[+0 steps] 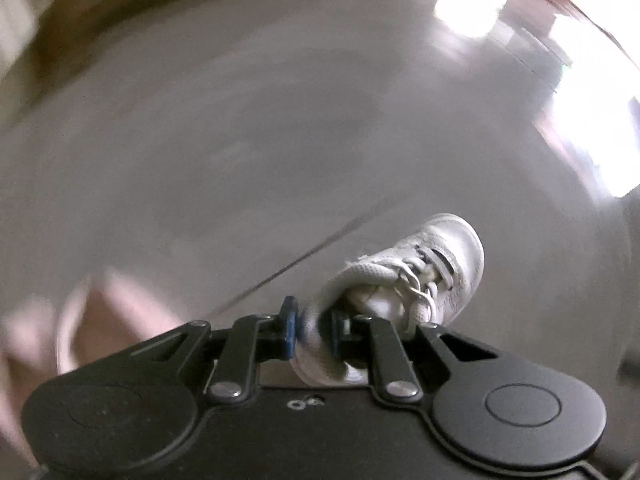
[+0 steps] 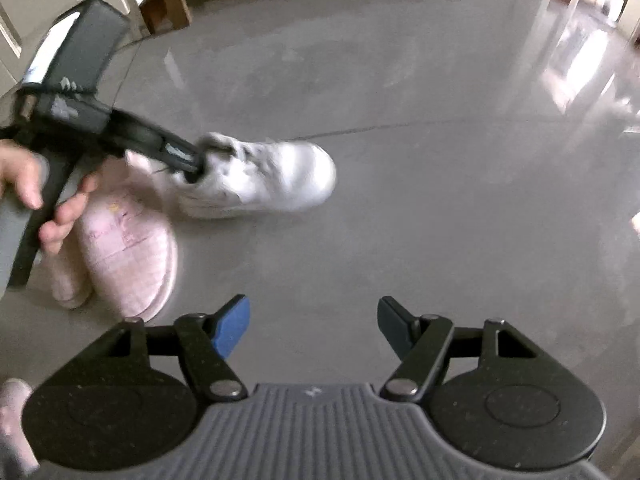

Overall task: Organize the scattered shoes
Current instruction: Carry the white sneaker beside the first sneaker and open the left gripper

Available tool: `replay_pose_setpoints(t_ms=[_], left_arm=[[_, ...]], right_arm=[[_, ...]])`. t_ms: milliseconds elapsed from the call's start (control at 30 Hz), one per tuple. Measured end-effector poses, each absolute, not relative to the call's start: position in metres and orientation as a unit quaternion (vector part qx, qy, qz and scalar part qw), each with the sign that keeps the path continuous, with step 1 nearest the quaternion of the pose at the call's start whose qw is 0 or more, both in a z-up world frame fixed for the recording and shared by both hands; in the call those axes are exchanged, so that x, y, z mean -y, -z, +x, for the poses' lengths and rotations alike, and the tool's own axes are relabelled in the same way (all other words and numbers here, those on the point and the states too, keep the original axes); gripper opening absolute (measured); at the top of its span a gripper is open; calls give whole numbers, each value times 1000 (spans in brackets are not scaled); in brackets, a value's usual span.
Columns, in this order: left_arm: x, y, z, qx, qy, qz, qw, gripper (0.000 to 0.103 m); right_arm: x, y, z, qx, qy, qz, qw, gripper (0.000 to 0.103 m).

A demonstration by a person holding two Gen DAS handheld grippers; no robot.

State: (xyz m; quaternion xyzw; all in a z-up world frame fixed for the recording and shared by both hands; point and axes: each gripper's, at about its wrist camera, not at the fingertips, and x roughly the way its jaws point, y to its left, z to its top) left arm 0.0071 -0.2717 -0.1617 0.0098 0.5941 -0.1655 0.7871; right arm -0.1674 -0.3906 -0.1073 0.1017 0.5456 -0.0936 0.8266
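A white sneaker (image 1: 436, 268) is pinched at its heel collar between the blue pads (image 1: 289, 328) of the left gripper (image 1: 314, 330) and is seen just above the grey floor (image 1: 280, 120), toe pointing away from the claw. In the right wrist view the same sneaker (image 2: 264, 176) is blurred, with a pair of pink slippers (image 2: 132, 256) lying just beside it on the floor. The left gripper's handle is held by a hand (image 2: 36, 196). The right gripper (image 2: 314, 328) is held with its jaws spread apart, nothing between them.

Sneaker (image 2: 256, 176) right of slippers (image 2: 128, 248), on floor (image 2: 400, 220).
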Motion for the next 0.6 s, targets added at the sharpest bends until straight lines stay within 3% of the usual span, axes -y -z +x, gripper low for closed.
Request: replay_pose_setpoints(t_ms=[133,267,300,467,533,600], left_arm=[[243,168,-4,-655,21,-173,735,17],[253,169,-15,-666,9,-179,724,17],[256,169,-21,-673,-9,-183,716,28],[266,165,-36,-687,-1,-158,709,42],[267,148,-38,-666,33,-114,737,60],[265,139,-40,-652,60,-92,750,61]], right_arm=[[401,121,-165,-552,68,185,810,74],[404,125,-153,-560,39,160,812,74],[407,126,-147,-559,32,156,814,74],[413,130,-129,-554,3,136,821,73],[416,130,-124,-550,-7,125,826,73],[418,131,-115,-546,-22,109,831,73]])
